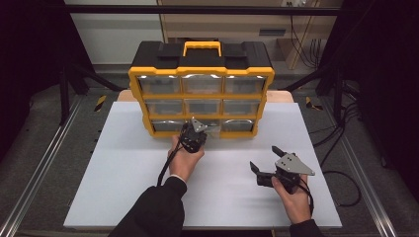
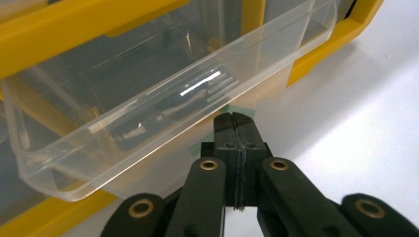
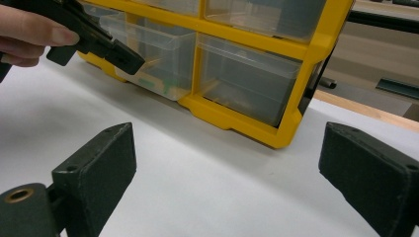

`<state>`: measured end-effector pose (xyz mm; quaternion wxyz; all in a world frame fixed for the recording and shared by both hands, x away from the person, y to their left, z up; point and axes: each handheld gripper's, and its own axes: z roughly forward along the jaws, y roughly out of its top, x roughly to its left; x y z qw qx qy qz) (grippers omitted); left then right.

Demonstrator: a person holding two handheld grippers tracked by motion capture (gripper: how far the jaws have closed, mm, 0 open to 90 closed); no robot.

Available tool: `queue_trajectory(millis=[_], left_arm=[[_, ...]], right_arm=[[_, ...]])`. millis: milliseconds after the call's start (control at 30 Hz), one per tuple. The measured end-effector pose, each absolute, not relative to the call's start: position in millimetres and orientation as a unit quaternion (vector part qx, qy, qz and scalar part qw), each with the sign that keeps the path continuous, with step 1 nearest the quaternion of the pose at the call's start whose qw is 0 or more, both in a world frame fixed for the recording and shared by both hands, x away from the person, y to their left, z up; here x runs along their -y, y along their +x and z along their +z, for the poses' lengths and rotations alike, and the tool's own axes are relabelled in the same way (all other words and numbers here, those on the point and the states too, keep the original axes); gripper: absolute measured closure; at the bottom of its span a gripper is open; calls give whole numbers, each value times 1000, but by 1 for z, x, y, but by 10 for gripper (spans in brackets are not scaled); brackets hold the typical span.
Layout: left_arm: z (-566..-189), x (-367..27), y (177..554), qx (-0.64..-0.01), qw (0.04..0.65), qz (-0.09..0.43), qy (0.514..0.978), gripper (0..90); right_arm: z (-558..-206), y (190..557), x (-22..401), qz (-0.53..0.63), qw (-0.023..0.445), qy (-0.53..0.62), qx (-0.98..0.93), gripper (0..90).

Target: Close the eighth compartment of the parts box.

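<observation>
A yellow-and-black organiser (image 1: 200, 69) with clear drawers stands at the back of the white board (image 1: 123, 187). Its bottom middle drawer (image 2: 148, 118) juts out of the frame and has dark, flat metal parts lying inside. My left gripper (image 2: 232, 118) is shut, pads pressed together, its tip against the drawer's front just under the lip; nothing shows between the pads. In the high view that left gripper (image 1: 202, 130) sits at the bottom row. My right gripper (image 1: 265, 158) rests open over the board to the right, with nothing between its pads (image 3: 99, 158).
The other drawers (image 3: 247, 79) sit flush in the yellow frame. In the right gripper view, the left gripper (image 3: 129, 59) and its hand (image 3: 29, 34) reach in from the top left. Bare white board lies in front of the organiser. Dark frame rails flank the board.
</observation>
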<state>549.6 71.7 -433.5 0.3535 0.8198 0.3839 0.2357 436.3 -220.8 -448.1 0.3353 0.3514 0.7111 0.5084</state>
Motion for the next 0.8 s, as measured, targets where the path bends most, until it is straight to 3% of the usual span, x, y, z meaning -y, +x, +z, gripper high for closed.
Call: queue_trajectory(millis=[800], left_arm=[[-427,-71,553,-387,352,231,821,899]], right_arm=[[-451,437,222,517,308,357,-714,59]])
